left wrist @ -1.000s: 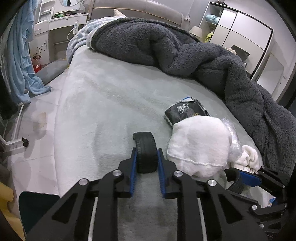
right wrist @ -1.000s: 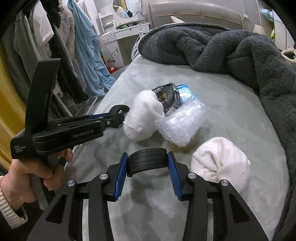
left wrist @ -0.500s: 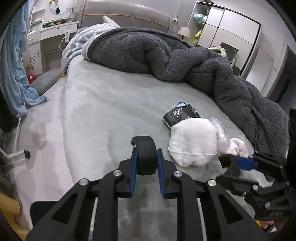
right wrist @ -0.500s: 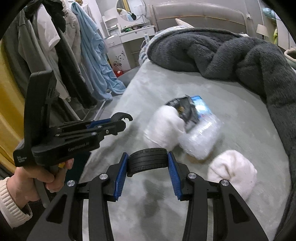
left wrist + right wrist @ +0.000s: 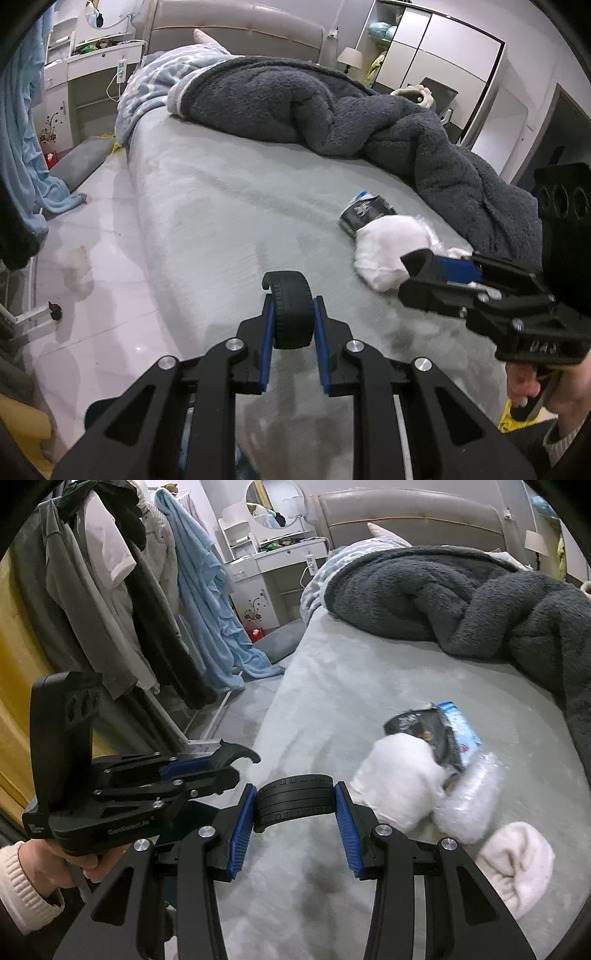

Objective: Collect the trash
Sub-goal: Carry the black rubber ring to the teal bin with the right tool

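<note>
— How many things lie on the bed (image 5: 332, 686)?
— Two fluffy white bundles (image 5: 399, 779), one shiny black snack bag (image 5: 424, 731), one crinkly clear wrap (image 5: 469, 797), all bunched at the near right.
— And the tongs?
— The left tongs (image 5: 293, 314) squeeze one black rubber tyre (image 5: 291, 310). The right tongs (image 5: 295, 805) squeeze another tyre (image 5: 293, 801). Both tilt down.

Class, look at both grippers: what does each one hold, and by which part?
Each holds a black tyre-like piece: the left gripper pinches its piece across the flat sides, the right gripper its piece by the ends.
</note>
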`<action>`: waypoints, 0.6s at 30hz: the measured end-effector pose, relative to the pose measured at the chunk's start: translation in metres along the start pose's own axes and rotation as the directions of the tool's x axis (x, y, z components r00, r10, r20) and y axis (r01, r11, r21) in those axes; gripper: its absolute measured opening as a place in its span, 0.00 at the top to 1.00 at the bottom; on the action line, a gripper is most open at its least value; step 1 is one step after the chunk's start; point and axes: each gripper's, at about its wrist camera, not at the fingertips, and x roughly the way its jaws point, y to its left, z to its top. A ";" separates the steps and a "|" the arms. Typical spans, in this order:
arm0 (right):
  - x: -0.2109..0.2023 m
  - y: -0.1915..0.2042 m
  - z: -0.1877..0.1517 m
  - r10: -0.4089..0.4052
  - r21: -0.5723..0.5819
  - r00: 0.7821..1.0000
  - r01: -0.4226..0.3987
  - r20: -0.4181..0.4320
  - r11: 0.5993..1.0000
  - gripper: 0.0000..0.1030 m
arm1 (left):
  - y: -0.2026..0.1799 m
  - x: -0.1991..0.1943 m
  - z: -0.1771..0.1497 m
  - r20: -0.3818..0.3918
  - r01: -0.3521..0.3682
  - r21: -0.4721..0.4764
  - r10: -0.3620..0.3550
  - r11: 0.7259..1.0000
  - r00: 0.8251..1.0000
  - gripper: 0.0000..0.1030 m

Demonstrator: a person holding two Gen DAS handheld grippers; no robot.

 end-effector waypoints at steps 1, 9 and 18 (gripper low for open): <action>0.003 0.001 0.000 0.001 -0.001 1.000 -0.001 -0.004 1.000 0.58 | 0.004 -0.001 -0.002 -0.006 -0.004 0.000 0.004 1.000 1.000 0.79; 0.021 0.020 0.009 0.026 -0.007 1.000 -0.026 -0.016 1.000 0.58 | 0.038 -0.018 -0.011 -0.025 -0.040 -0.011 0.040 0.999 0.999 0.79; 0.046 0.059 0.019 0.055 -0.042 0.998 -0.056 -0.041 0.998 0.58 | 0.057 -0.026 -0.034 -0.077 -0.065 0.020 0.067 0.998 0.995 0.79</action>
